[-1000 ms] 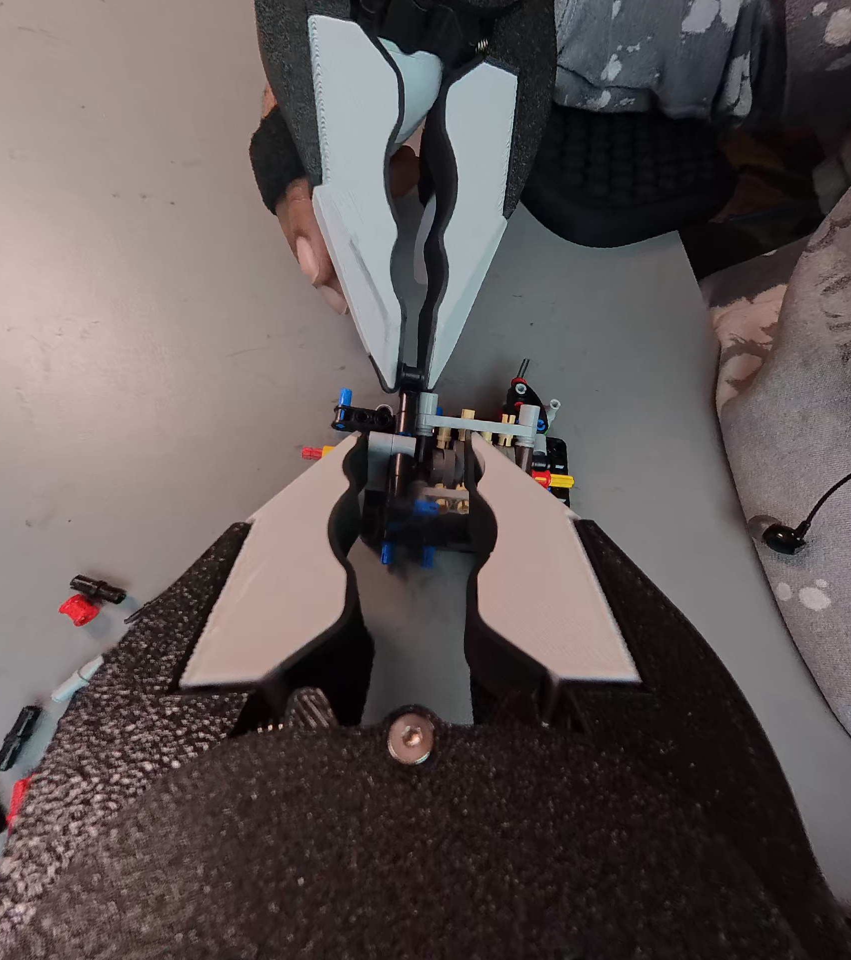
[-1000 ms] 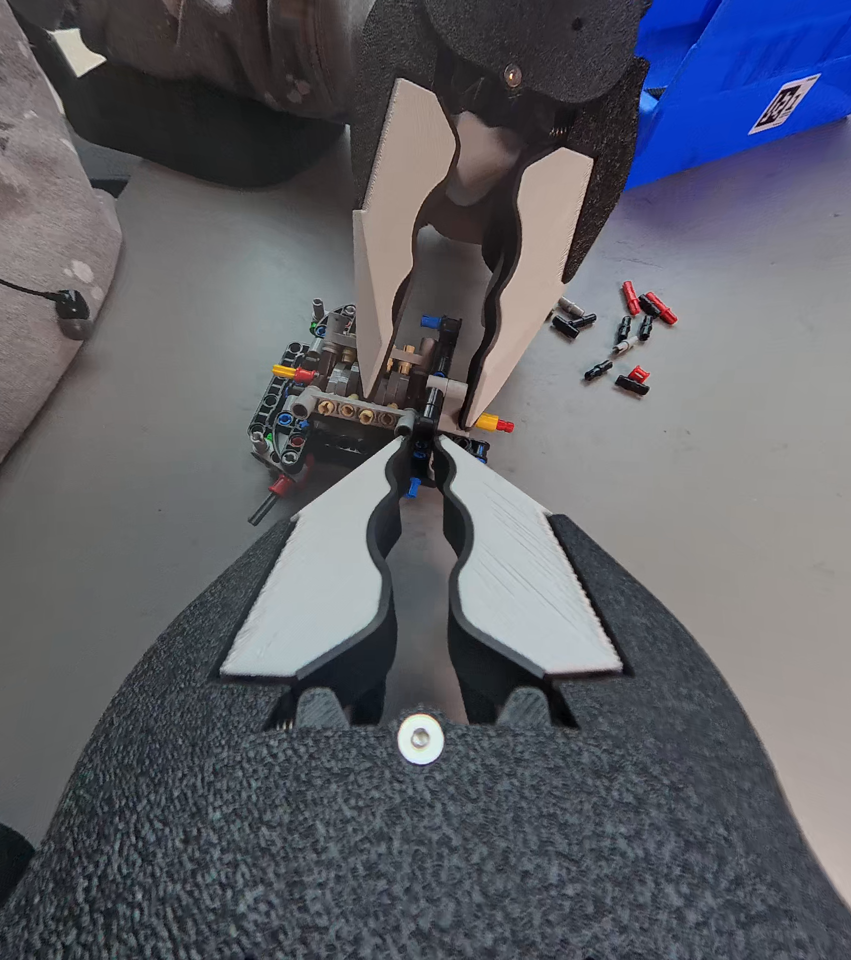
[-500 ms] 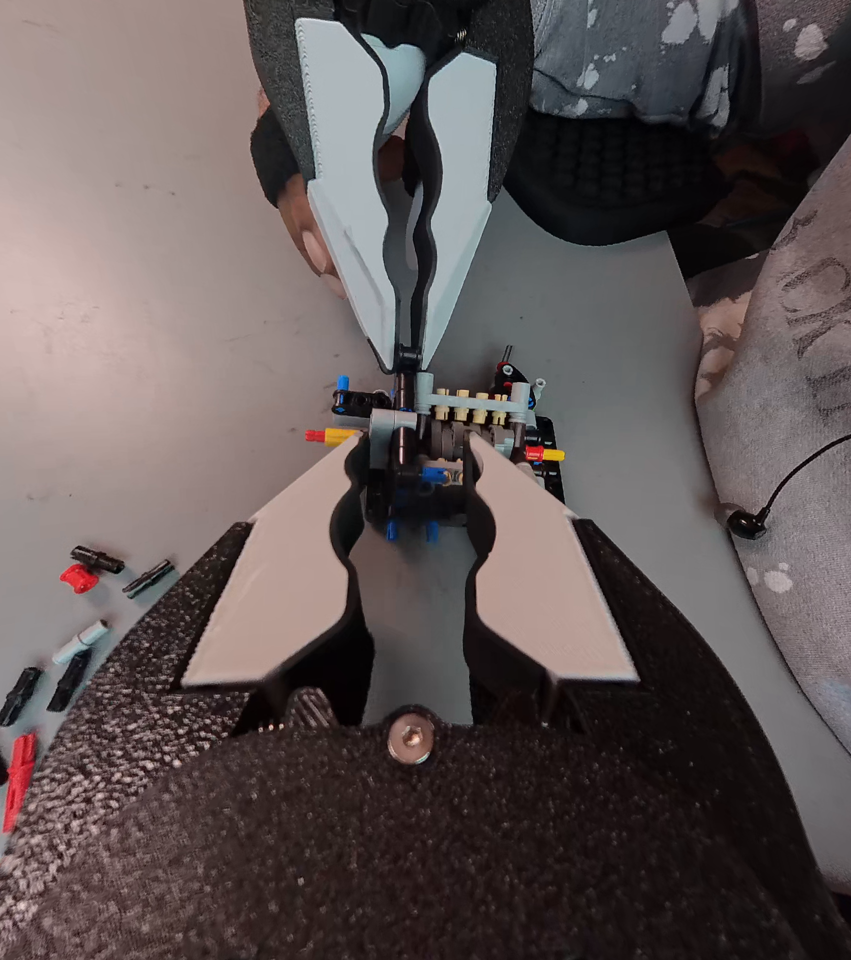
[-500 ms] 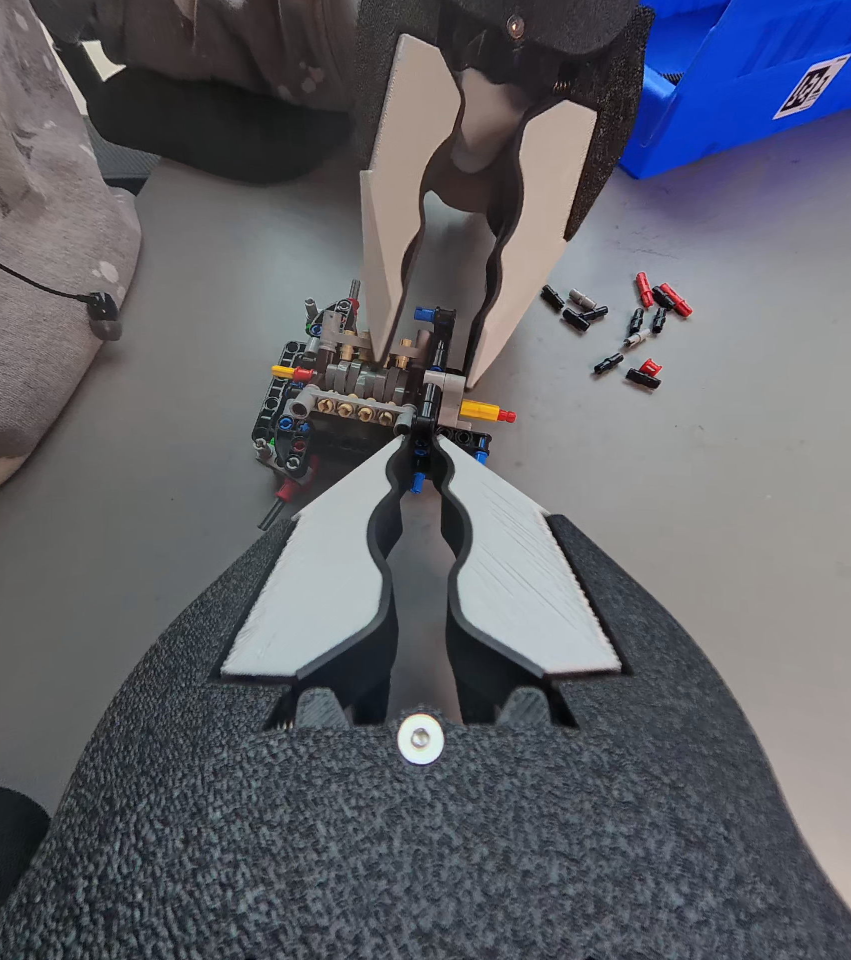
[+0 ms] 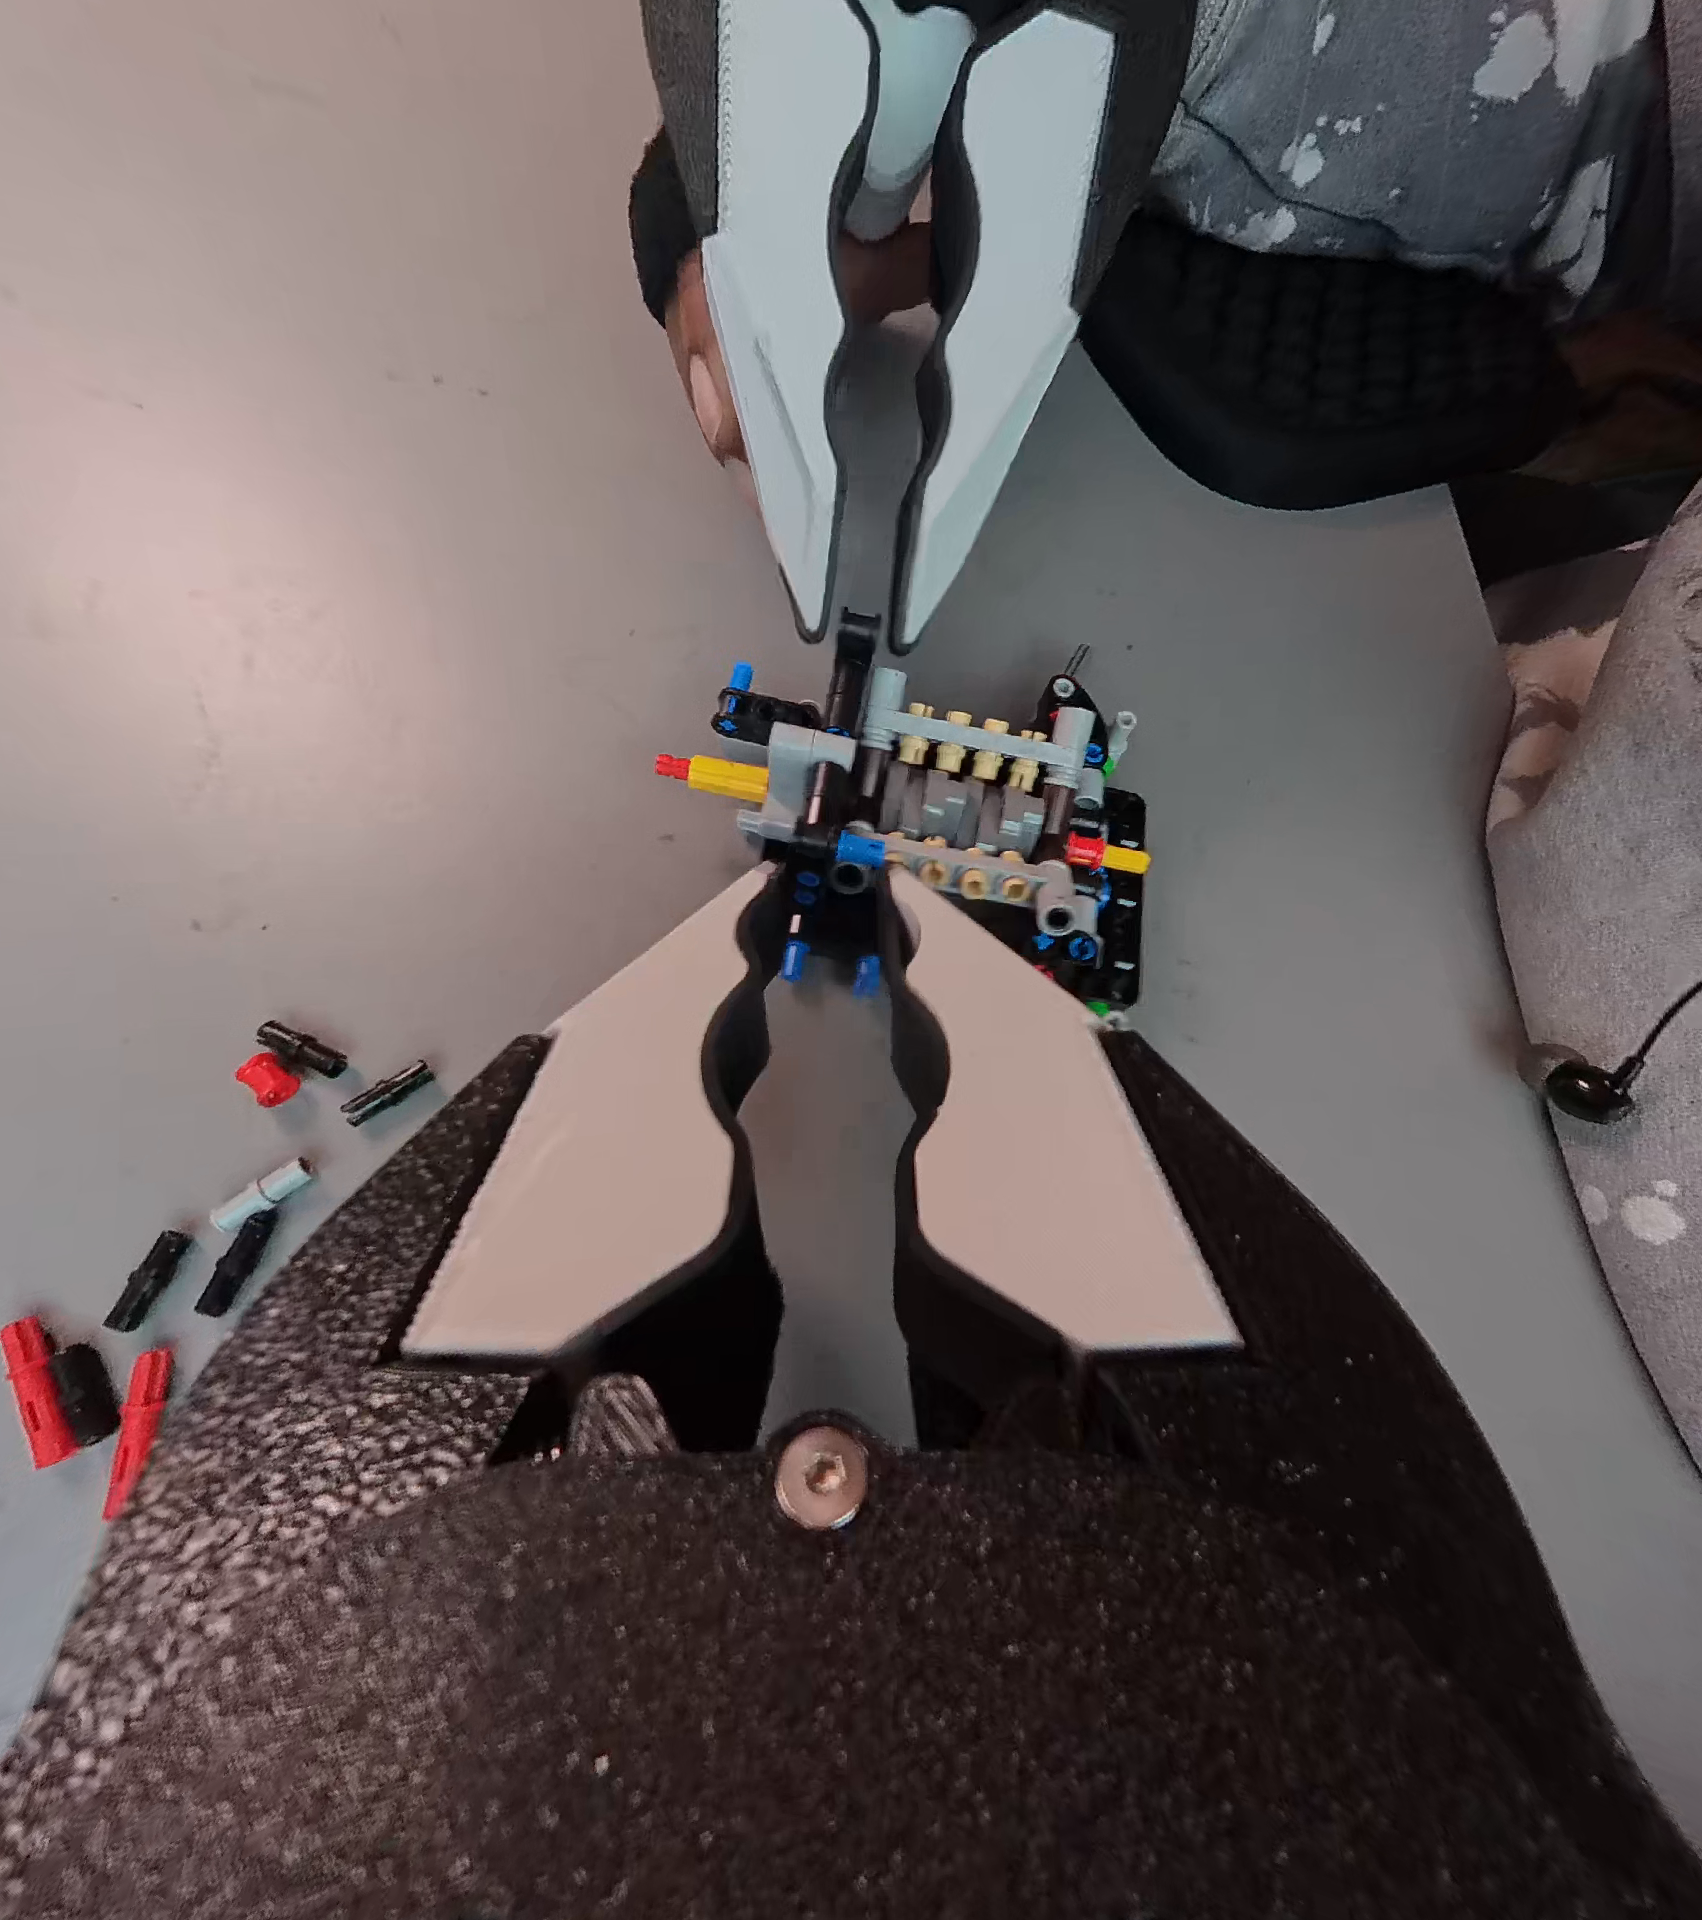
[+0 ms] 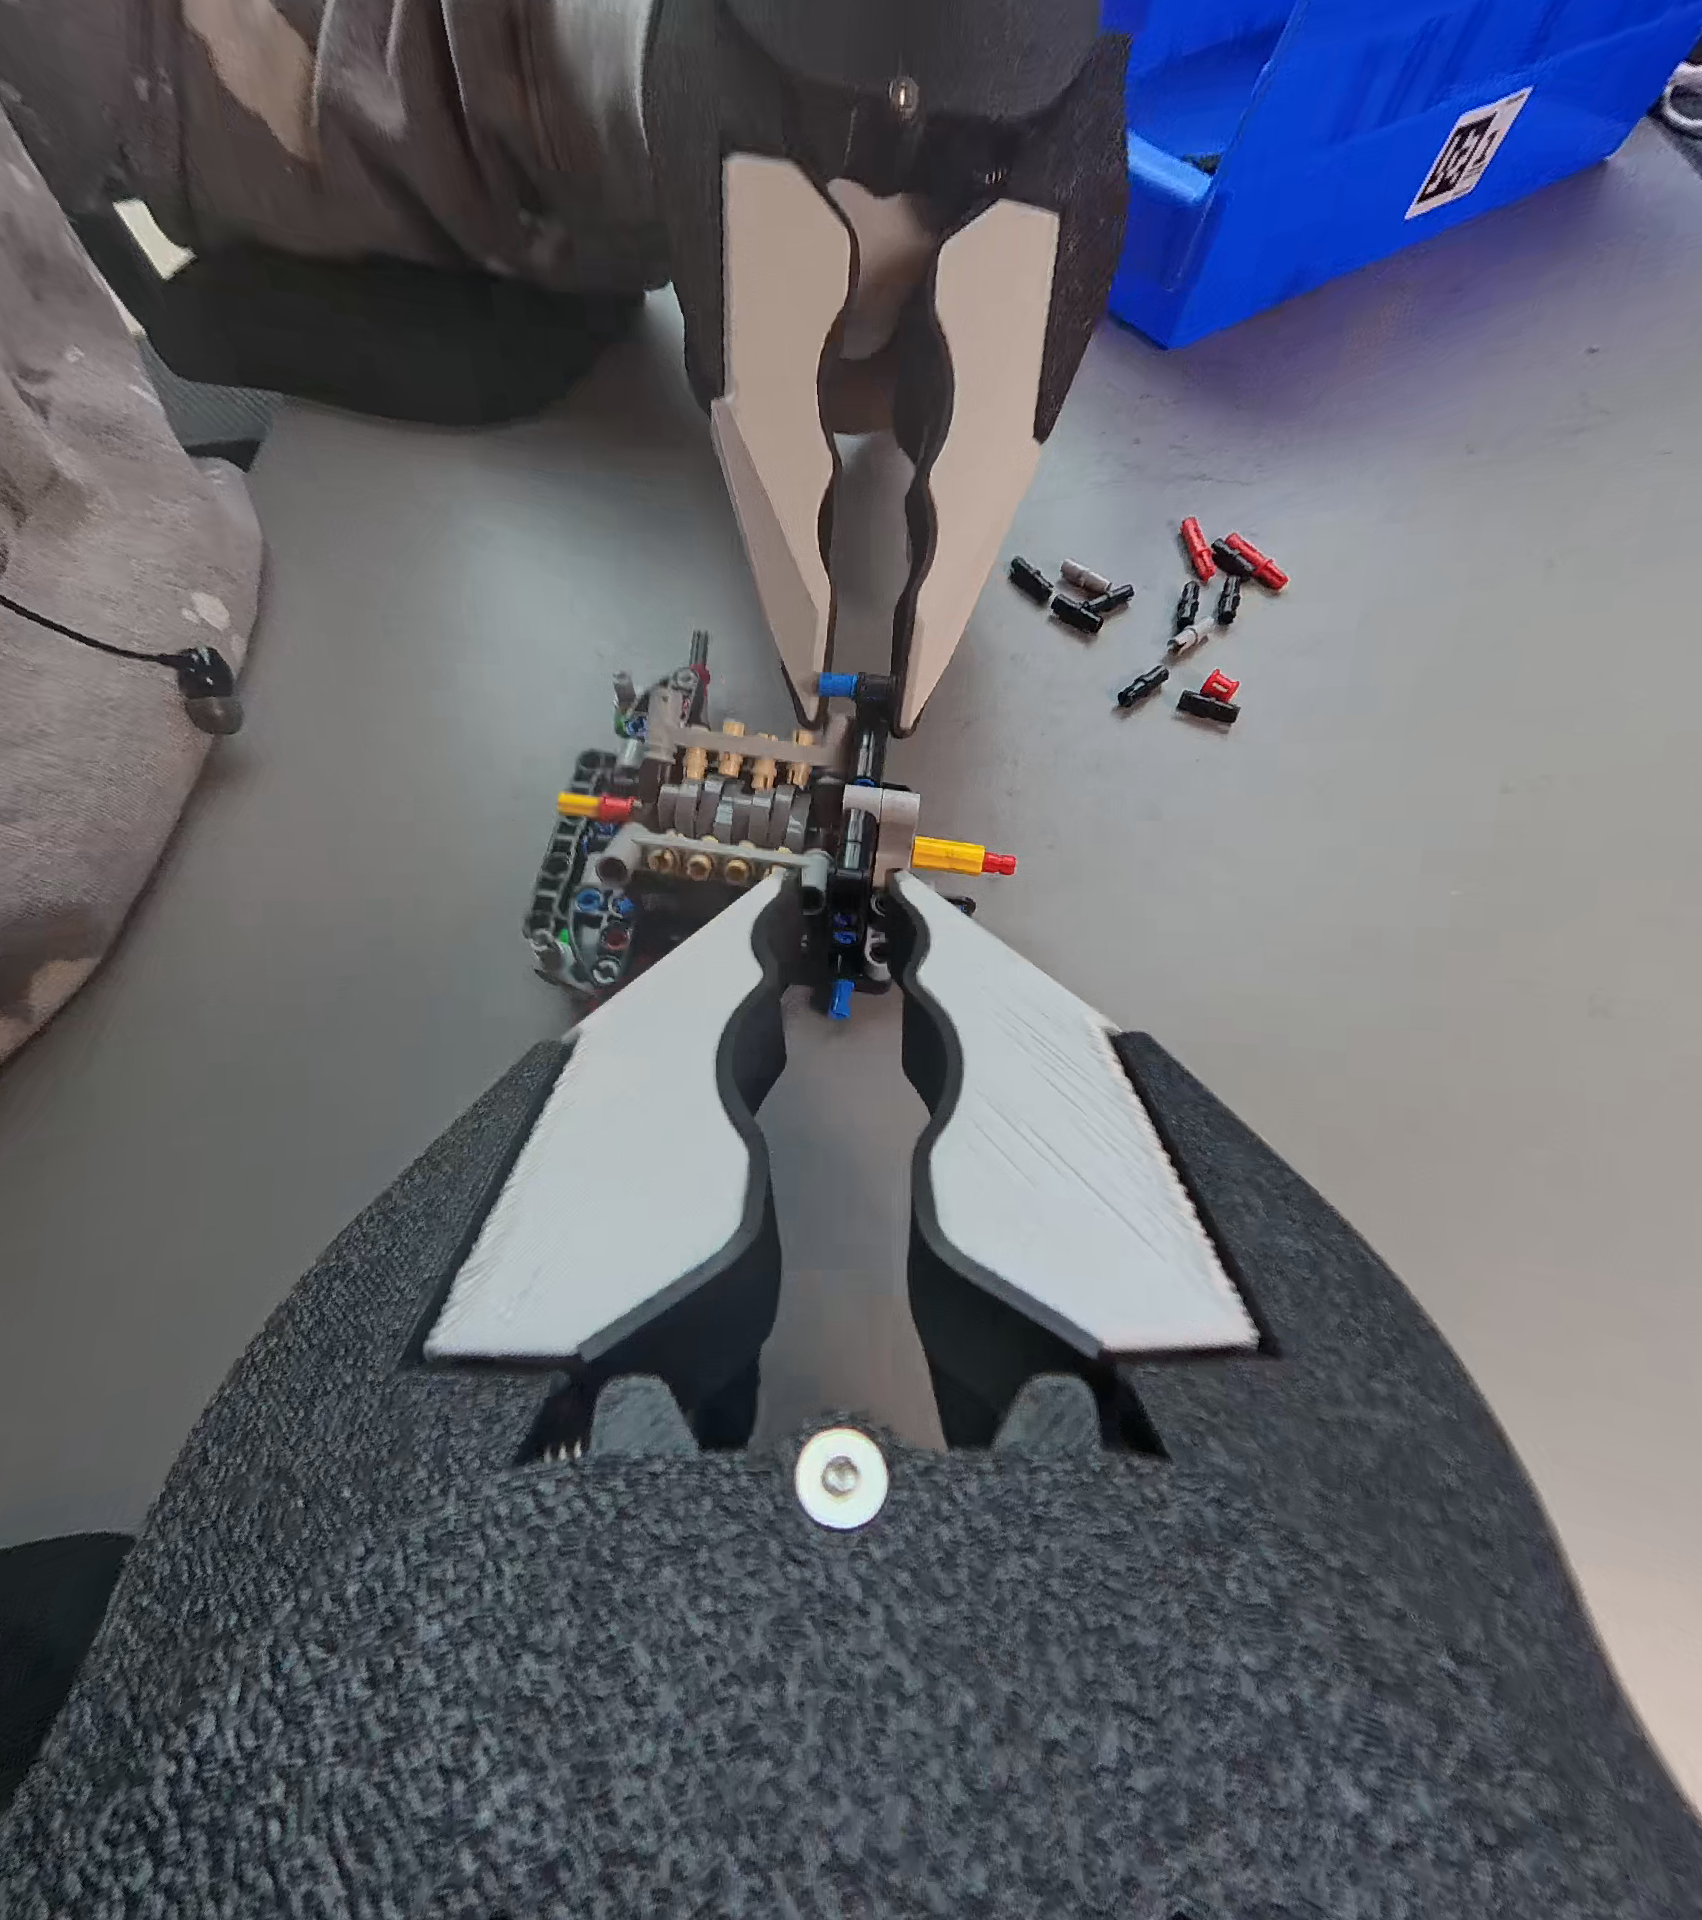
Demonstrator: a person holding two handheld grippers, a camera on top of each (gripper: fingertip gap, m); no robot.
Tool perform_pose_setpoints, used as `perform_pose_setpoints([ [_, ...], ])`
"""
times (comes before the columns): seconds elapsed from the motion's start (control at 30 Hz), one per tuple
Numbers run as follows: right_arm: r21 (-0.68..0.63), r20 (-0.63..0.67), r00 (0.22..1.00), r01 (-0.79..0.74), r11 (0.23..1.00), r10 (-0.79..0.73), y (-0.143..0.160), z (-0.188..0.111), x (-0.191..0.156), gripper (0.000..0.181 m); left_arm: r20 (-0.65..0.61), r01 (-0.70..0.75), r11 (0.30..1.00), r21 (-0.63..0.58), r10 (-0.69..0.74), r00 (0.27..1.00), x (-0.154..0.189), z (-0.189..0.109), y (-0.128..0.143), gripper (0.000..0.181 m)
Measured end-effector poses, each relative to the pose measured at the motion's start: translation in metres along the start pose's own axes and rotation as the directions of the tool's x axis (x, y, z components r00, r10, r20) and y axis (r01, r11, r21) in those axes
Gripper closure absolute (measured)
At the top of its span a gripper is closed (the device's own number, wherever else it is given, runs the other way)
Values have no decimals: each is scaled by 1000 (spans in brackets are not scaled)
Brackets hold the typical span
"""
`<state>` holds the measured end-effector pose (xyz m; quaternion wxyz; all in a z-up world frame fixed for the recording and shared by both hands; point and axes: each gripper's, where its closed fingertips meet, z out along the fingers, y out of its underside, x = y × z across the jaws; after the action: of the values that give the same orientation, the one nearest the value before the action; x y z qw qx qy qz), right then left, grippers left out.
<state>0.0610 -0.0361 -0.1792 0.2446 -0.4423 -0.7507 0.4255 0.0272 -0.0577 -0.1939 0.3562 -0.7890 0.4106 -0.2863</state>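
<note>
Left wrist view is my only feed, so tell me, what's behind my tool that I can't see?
Observer: A blue bin stands on the table behind the left tool, outside your frame.
Operator: Anything on it?
Observer: A white sticker on its side wall.
Operator: And the far face of the brick model?
Observer: One blue pin juts from its black end, between the fingers of the right tool.
</note>
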Motion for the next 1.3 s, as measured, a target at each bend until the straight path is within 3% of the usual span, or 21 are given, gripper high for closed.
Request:
perform_pose_setpoints([
  [0.03, 27, 7, 1000, -16, 999, 16, -6, -4, 0, 163, 1, 4, 1000, 4, -4, 1000, 0, 1, 0, 166],
  [0.13, 74, -25, 999, -25, 997, 27, -21, -12, 3, 157, -6, -5, 1000, 13, 5, 1000, 3, 5, -2, 166],
  [0.3, -56, -37, 999, 35, 998, -37, 2, 4, 0, 155, 5, -29, 999, 24, 28, 1000, 3, 7, -4, 166],
  [0.7, -22, 1, 1000, -14, 1000, 14, 7, 0, -1, 173, 24, -47, 998, 39, 46, 999, 2, 6, -5, 166],
  [0.83, -10, 7, 1000, -12, 1000, 12, 7, 0, -1, 173, 32, -15, 998, 64, 13, 999, -1, 3, -10, 149],
  [1.17, -3, 14, 1000, 15, 1000, -15, 5, 3, -5, 173, -132, 15, 997, 78, -5, 991, 20, -3, -15, 145],
  [1.3, 4, 33, 999, 10, 1000, -10, 3, 6, -8, 173, -55, -6, 999, 52, 9, 998, 11, 9, -22, 145],
])
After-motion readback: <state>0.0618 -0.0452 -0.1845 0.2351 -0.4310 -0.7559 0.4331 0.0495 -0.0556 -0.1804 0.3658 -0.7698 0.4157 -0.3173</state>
